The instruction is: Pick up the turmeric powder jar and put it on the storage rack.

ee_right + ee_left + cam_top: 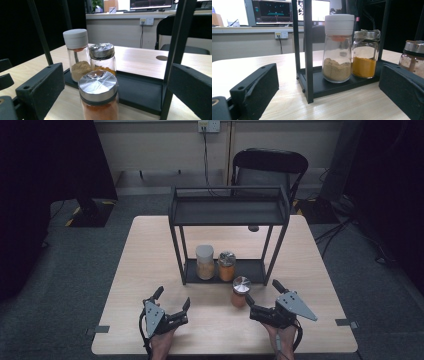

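One light wood table (150, 250) stands on grey carpet with one black folding chair (270, 167) behind it, and carries one black two-tier rack (230, 210) at centre, leaving bare surface to either side and along the near edge. Three spice jars: a white-capped jar (205, 262) and a silver-lidded yellow jar (226, 266) touching on the lower shelf, and a silver-lidded orange jar (240, 291) on the tabletop just before the rack. Left gripper (172, 301) and right gripper (261, 294) each rest near the front edge, jaws spread and empty, the orange jar just ahead of the right one
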`<state>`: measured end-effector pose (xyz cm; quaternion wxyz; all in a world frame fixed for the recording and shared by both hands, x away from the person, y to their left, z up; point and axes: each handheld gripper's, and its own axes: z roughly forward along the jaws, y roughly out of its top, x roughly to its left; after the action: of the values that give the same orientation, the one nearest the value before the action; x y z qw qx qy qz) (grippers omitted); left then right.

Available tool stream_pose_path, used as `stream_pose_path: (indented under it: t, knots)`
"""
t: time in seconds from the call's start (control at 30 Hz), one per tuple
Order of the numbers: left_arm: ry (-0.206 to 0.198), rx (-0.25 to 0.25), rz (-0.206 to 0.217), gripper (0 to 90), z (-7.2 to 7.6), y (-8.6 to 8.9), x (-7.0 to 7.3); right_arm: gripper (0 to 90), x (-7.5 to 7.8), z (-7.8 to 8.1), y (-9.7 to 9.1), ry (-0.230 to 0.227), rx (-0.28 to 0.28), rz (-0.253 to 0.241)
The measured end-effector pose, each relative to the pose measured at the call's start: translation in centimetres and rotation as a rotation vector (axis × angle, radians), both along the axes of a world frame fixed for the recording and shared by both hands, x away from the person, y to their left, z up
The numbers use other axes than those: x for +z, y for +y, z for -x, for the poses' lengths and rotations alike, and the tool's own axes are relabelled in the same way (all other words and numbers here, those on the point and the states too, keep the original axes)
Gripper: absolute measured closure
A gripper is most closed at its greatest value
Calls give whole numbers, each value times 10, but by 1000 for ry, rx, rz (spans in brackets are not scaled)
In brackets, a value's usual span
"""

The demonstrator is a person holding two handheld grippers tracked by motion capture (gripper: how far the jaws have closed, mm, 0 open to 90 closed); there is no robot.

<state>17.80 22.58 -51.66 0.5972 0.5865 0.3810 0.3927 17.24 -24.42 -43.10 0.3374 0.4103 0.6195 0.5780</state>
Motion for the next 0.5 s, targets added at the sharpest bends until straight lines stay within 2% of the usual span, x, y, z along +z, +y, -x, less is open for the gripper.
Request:
stream_pose_path:
  t: [0.1,0.2,0.5]
  knots:
    - [0,0,-2,21,0,0,0,0,-5,3,1,-2,-19,-19]
    - [0,-1,-2,21,0,0,0,0,-8,5,3,-4,-41,-5]
    - [0,0,-2,21,0,0,0,0,-32,9,3,-19,-82,-38]
